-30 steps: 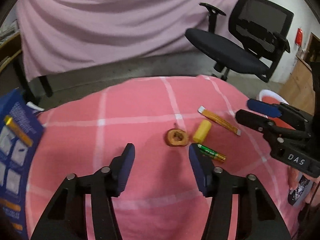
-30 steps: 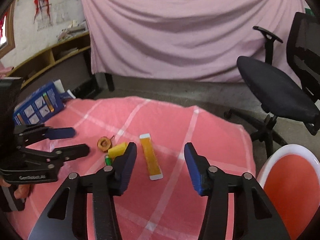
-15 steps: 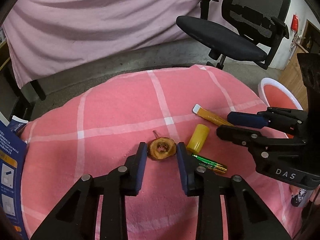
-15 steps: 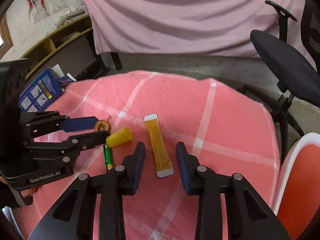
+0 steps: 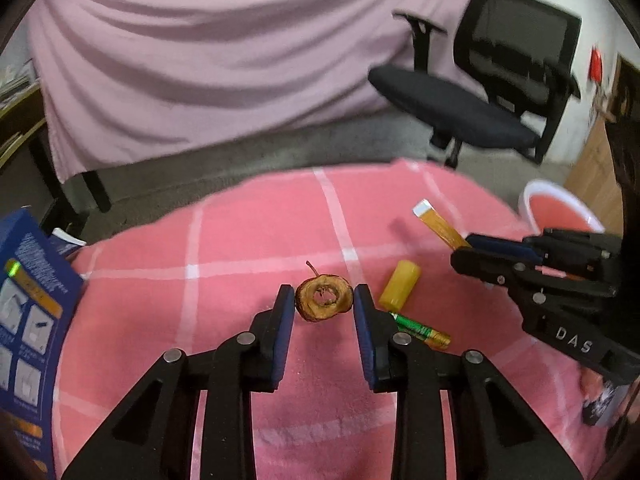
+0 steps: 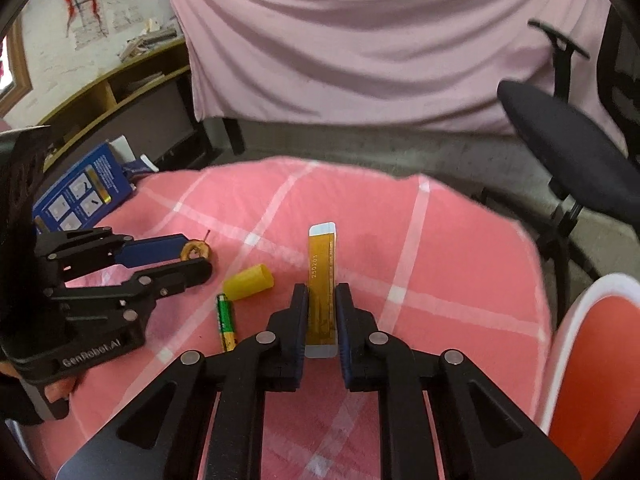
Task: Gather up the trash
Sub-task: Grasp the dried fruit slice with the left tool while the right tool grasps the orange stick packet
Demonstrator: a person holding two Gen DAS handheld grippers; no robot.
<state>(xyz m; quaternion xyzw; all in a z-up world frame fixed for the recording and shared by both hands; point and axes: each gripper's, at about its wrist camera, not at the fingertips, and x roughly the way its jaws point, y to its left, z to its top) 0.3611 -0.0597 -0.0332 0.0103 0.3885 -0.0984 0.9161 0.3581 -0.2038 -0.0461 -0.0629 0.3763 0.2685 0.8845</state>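
Right wrist view: the right gripper (image 6: 322, 322) has its fingers clamped on the near half of an orange sachet (image 6: 321, 276), a flat strip with white ends and the print "250203". Its long axis runs straight ahead between the fingers, the far white end pointing away. Just left of the fingers lies a green and gold battery (image 6: 226, 322), lengthwise almost parallel to the sachet, gold end nearest. Beyond it rests a yellow cylinder cap (image 6: 248, 282), tilted with its open end up-right. Farther left, the left gripper (image 6: 192, 258) pinches a dried apple slice (image 6: 195, 251).

Left wrist view: the left gripper (image 5: 323, 304) holds its fingers against both edges of the brown, ring-shaped dried apple slice (image 5: 324, 303), whose thin stem points away and left. The slice sits over a pink checked cloth (image 5: 240, 240). Right of the fingers lie the battery (image 5: 420, 331) and the cap (image 5: 399, 289); farther right, the sachet (image 5: 440, 226) angles up-left from the right gripper (image 5: 466, 250). Beyond that gripper stands a white-rimmed red bin (image 5: 560, 212). A blue box (image 5: 28, 280) is at the far left.
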